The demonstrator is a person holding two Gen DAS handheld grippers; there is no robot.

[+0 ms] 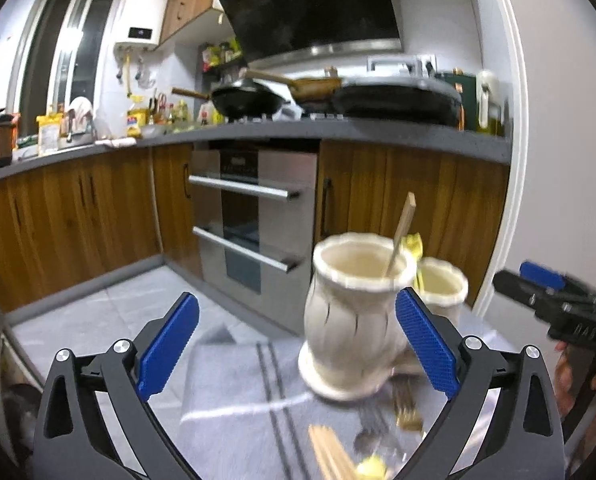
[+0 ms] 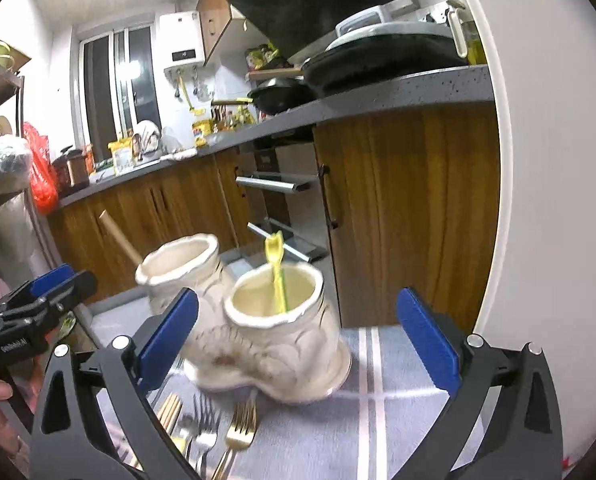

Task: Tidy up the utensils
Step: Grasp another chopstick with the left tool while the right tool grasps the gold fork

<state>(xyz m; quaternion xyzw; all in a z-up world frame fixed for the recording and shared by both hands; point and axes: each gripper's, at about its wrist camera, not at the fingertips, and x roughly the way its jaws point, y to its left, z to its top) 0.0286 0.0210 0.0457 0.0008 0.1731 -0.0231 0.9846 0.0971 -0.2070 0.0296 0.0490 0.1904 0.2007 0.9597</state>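
Note:
A cream ceramic double holder stands on a grey striped cloth [image 1: 234, 392]. Its nearer cup in the left wrist view [image 1: 350, 320] holds a wooden stick [image 1: 403, 232]; the cup nearest the right wrist camera [image 2: 286, 336] holds a yellow utensil [image 2: 276, 272]. Forks, gold [image 2: 240, 424] and silver [image 2: 202, 428], and wooden chopsticks [image 2: 170, 412] lie on the cloth in front of the holder. My left gripper [image 1: 298, 344] is open and empty, with the holder between its fingers. My right gripper [image 2: 298, 340] is open and empty, facing the holder.
Wooden kitchen cabinets [image 1: 70, 216] and an oven [image 1: 254, 216] stand behind the table. The counter [image 1: 338, 130] carries pans and bottles. A white wall [image 2: 558, 160] is at the right.

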